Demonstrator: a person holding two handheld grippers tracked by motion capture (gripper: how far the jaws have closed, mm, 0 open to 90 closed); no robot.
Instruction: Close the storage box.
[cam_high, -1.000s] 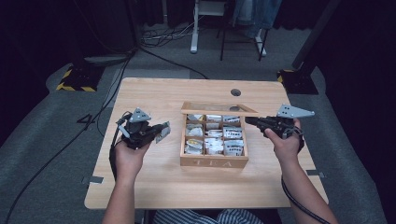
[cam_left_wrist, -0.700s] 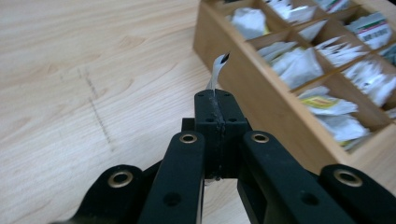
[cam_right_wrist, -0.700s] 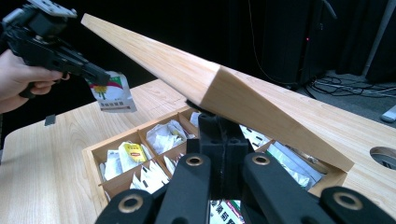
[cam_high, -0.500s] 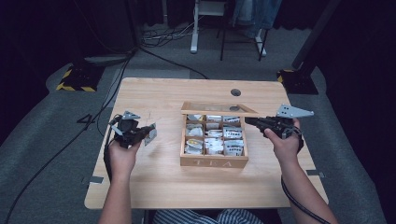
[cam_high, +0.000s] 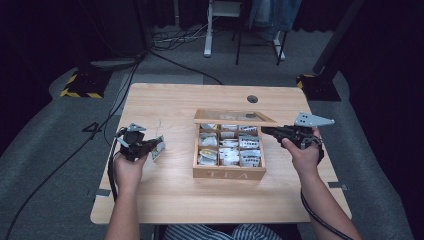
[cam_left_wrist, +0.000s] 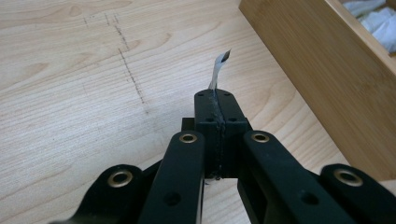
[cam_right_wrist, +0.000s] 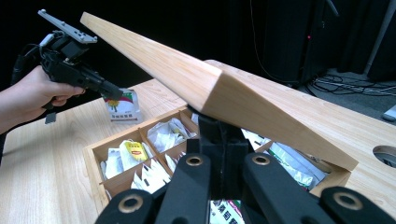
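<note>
A wooden tea box (cam_high: 229, 172) stands mid-table, its compartments full of tea bags. Its glass-paned lid (cam_high: 235, 117) is raised, and my right gripper (cam_high: 265, 131) is shut on the lid's right front edge, holding it up. In the right gripper view the jaws (cam_right_wrist: 219, 140) clamp the lid (cam_right_wrist: 187, 79) from below. My left gripper (cam_high: 150, 146) hovers low over the table left of the box, shut on a white tea bag sachet (cam_high: 158, 147) with a red and yellow label (cam_right_wrist: 122, 107). In the left gripper view the sachet's thin edge (cam_left_wrist: 218, 70) sticks out past the closed jaws (cam_left_wrist: 215, 100).
The box's wooden side wall (cam_left_wrist: 327, 70) runs close to the right of the left gripper. A round cable hole (cam_high: 252, 99) sits in the table (cam_high: 165, 100) behind the box. A pencil line (cam_left_wrist: 130, 74) marks the bare wood ahead of the left gripper.
My left gripper has moved left and down, away from the box, with the tea bag sachet still in it. The right gripper and the raised lid have stayed put.
</note>
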